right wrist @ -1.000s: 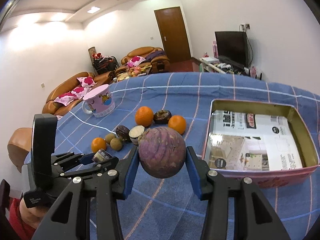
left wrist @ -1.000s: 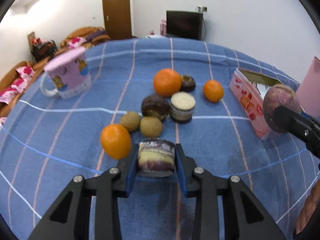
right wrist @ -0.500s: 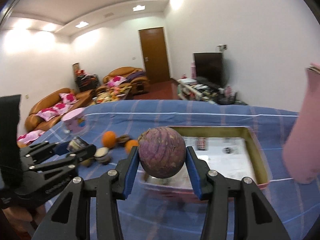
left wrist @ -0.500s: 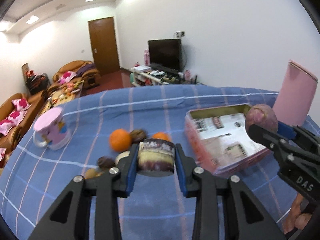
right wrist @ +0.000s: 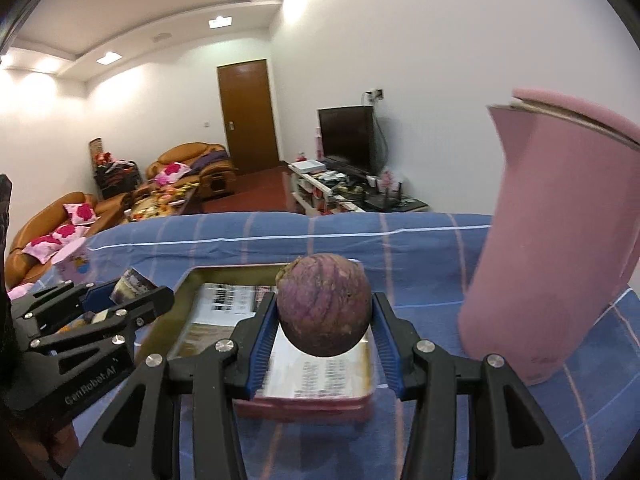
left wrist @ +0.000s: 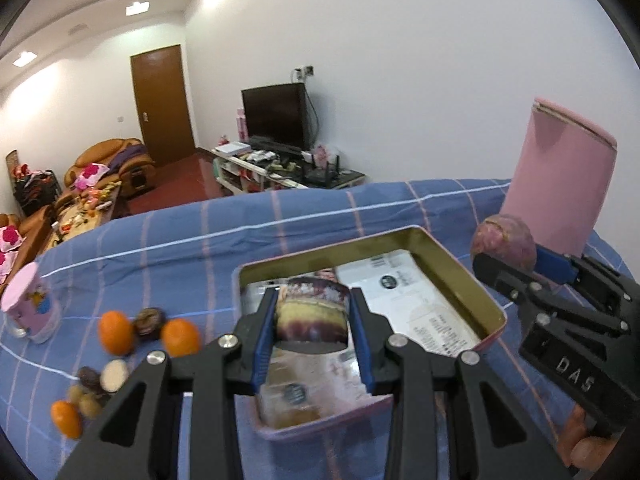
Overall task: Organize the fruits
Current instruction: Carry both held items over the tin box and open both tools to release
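**Mia:** What is the left claw (left wrist: pixel 312 318) holding?

**Ben:** A cut piece of fruit (left wrist: pixel 311 312), purple skin with a pale yellow band. The blue pads squeeze it on both sides. It hangs up in the air, over the near end of the tin box (left wrist: pixel 452 268).

**Mia:** And the right claw (right wrist: pixel 324 320)?

**Ben:** It is clamped on a round purple fruit (right wrist: pixel 323 308). That one is up in the air too, over the same tin, which sits on the blue checked cloth (right wrist: pixel 360 236).

**Mia:** What is in the tin?

**Ben:** Just printed paper on the bottom. No fruit is lying in it.

**Mia:** Where is the other fruit?

**Ben:** In the left camera, at about 8 o'clock from the tin. There are three oranges (left wrist: pixel 116 332), some dark round ones and small brown ones, all a bit blurry. A pink mug (left wrist: pixel 30 308) stands past them at 9 o'clock.

**Mia:** And the big pink thing?

**Ben:** A tall pink jug (right wrist: pixel 560 240), near the tin at 3 o'clock in the right camera.
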`<action>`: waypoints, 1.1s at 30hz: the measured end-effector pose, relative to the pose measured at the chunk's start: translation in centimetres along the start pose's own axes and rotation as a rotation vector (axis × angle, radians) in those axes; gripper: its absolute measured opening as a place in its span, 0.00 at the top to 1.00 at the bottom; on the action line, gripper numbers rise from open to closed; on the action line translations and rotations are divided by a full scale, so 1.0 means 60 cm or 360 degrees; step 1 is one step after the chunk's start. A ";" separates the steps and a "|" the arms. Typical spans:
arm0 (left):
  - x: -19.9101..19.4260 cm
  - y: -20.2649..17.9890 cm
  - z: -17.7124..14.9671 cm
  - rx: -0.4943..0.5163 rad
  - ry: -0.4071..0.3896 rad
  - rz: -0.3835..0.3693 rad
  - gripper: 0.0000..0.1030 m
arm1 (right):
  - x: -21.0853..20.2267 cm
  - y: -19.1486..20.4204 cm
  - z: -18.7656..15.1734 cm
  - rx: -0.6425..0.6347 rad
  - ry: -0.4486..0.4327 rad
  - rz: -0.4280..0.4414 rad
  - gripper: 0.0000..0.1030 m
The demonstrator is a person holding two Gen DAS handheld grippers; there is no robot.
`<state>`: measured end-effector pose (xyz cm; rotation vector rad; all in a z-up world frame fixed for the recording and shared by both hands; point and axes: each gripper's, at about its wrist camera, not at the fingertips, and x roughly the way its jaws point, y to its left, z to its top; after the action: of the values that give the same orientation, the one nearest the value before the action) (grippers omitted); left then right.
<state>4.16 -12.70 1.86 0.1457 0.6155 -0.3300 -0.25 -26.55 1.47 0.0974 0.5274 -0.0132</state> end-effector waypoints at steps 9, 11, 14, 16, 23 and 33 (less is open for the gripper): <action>0.060 -0.026 -0.005 0.0027 0.0103 -0.0046 0.65 | 0.054 -0.006 -0.013 0.0004 0.0155 0.0010 0.53; 0.067 -0.024 -0.008 0.0029 0.0126 -0.0053 0.65 | 0.057 0.002 -0.015 -0.0028 0.0156 -0.0008 0.53; 0.074 -0.022 -0.013 0.0044 0.0155 -0.0031 0.65 | 0.058 0.009 -0.016 -0.0060 0.0147 -0.0027 0.52; 0.080 -0.020 -0.018 0.0038 0.0180 -0.0028 0.65 | 0.057 0.012 -0.018 -0.0075 0.0141 -0.0028 0.51; 0.087 -0.017 -0.027 0.0049 0.0181 0.0010 0.59 | 0.056 0.018 -0.020 -0.0062 0.0129 0.0070 0.51; 0.016 -0.036 -0.023 0.0178 -0.0104 0.0106 0.03 | 0.024 -0.005 -0.008 0.0102 -0.0077 0.0141 0.49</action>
<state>3.39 -14.64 0.12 0.2610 0.5267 -0.3035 0.77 -26.81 0.30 0.1827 0.4738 0.0539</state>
